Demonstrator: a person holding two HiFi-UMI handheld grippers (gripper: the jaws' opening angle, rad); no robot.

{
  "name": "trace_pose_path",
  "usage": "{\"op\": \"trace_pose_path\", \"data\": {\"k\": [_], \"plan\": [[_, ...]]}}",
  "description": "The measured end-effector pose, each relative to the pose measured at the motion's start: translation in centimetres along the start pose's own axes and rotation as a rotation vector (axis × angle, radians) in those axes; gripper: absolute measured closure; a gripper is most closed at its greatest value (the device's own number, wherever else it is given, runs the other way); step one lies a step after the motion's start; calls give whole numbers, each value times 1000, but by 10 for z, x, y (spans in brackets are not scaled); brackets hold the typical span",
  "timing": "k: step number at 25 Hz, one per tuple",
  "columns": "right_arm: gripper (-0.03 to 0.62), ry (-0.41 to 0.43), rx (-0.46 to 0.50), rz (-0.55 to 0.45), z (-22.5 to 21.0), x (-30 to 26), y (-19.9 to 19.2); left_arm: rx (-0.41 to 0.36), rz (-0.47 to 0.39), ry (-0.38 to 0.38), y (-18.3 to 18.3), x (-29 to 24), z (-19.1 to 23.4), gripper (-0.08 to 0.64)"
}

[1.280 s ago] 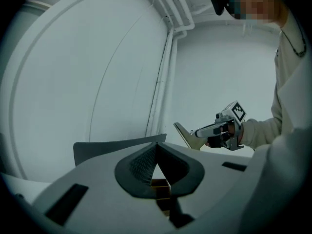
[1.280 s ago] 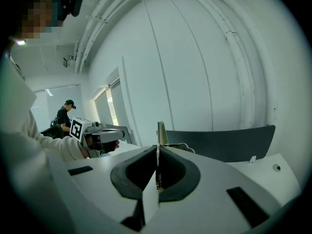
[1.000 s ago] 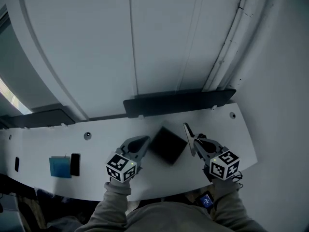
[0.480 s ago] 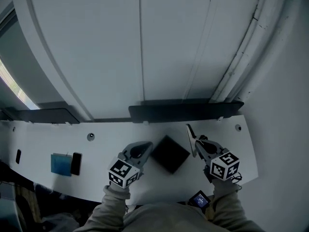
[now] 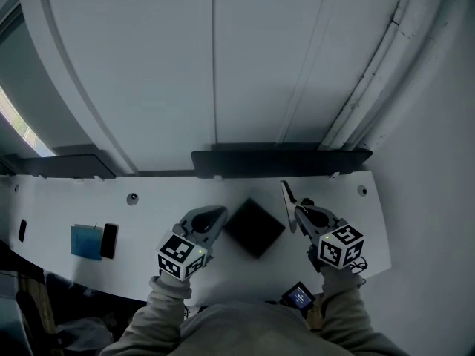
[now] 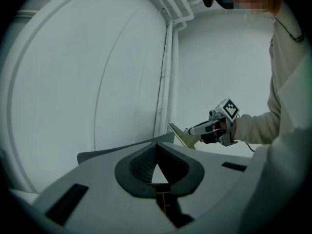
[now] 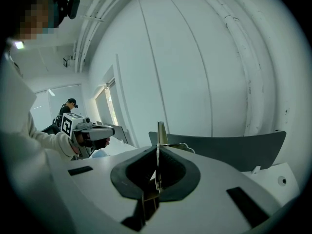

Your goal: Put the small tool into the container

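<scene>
A black square container (image 5: 254,228) lies on the white table (image 5: 148,202) between my two grippers. My right gripper (image 5: 299,212) hovers just right of it, shut on a small flat tool (image 5: 286,199) whose thin pale blade sticks up and forward past the jaws. The right gripper view shows that blade (image 7: 160,133) pinched edge-on between the pads. My left gripper (image 5: 215,215) sits at the container's left corner with its jaws together and nothing in them. From the left gripper view, the right gripper (image 6: 195,129) and the wedge-shaped tool (image 6: 179,134) appear ahead.
A blue pad (image 5: 86,241) and a dark phone (image 5: 109,240) lie at the table's left. A dark rail (image 5: 278,160) runs along the table's back edge under a curved white wall. A small lit screen (image 5: 299,297) sits near my lap. A person (image 7: 68,106) stands far off.
The head camera has shifted a little. Both grippers keep nearly the same places beside the container, and the tool stays held in the right one.
</scene>
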State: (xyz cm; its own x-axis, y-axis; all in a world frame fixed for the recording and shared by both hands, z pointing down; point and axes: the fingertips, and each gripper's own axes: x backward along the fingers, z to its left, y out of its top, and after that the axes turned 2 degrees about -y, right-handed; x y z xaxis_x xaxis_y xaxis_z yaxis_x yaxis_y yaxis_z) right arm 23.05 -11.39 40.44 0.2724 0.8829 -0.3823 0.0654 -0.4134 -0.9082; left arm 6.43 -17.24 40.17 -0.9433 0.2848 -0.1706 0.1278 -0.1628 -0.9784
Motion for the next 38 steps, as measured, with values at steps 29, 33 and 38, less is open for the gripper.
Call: {"op": "trace_pose_path", "data": {"k": [29, 33, 38], "plan": [[571, 24, 34, 82, 6, -2, -29, 78, -8, -101, -24, 1, -26, 558], [571, 35, 45, 98, 6, -11, -32, 78, -8, -95, -25, 3, -24, 558], [571, 52, 48, 121, 6, -25, -36, 93, -2, -85, -32, 6, -18, 558]]}}
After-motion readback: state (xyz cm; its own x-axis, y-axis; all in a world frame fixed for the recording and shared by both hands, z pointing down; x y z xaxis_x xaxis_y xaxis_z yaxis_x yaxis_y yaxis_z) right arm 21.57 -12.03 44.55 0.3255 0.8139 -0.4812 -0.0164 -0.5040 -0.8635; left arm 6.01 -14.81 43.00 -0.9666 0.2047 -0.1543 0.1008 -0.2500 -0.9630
